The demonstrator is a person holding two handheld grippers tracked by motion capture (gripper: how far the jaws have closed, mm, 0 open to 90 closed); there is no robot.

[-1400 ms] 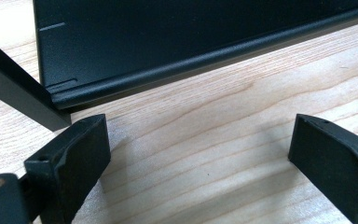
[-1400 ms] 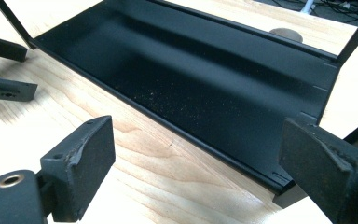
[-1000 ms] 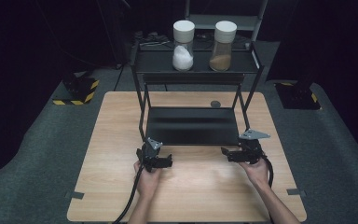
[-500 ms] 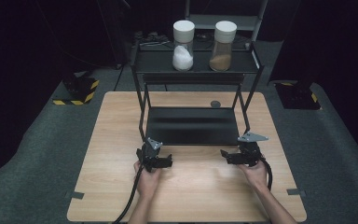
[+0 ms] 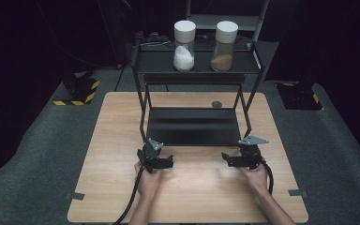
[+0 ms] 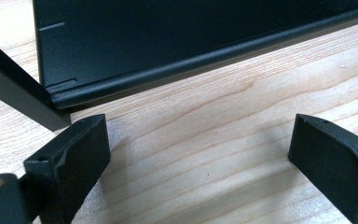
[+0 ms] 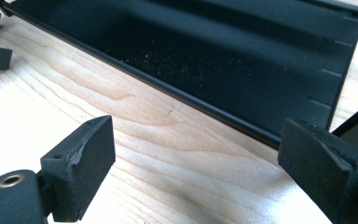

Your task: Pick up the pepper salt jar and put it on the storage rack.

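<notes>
Wooden table (image 5: 103,154) on grey carpet, dark room behind. Far left on the floor, a black block with yellow-black hazard stripes (image 5: 77,91). A black two-tier rack (image 5: 194,126) stands on the far half of the table, its lower shelf a flat black tray near the table top, its upper shelf carrying two white-capped jars: left jar (image 5: 184,46) with white powder, right jar (image 5: 224,46) with brown powder, standing apart, both upright. A small dark disc (image 5: 216,104) lies on the table behind the rack, right of centre. Left gripper (image 5: 166,162) low over the table, just in front of the rack's front-left leg, held in the person's left hand (image 5: 148,180), cable trailing toward the near edge; jaws point inward to the right. In the left gripper view its jaws stand wide apart with bare wood between them, the lower shelf's front lip (image 6: 205,60) just ahead, the left jaw close by the leg (image 6: 23,95), touching not certain. Right gripper (image 5: 226,159) by the front-right leg, in the right hand (image 5: 257,176), jaws pointing inward to the left, facing the other gripper, well apart from it. In the right gripper view its jaws are likewise spread, nothing between them, the shelf (image 7: 205,60) running across ahead, fine dust on it.
</notes>
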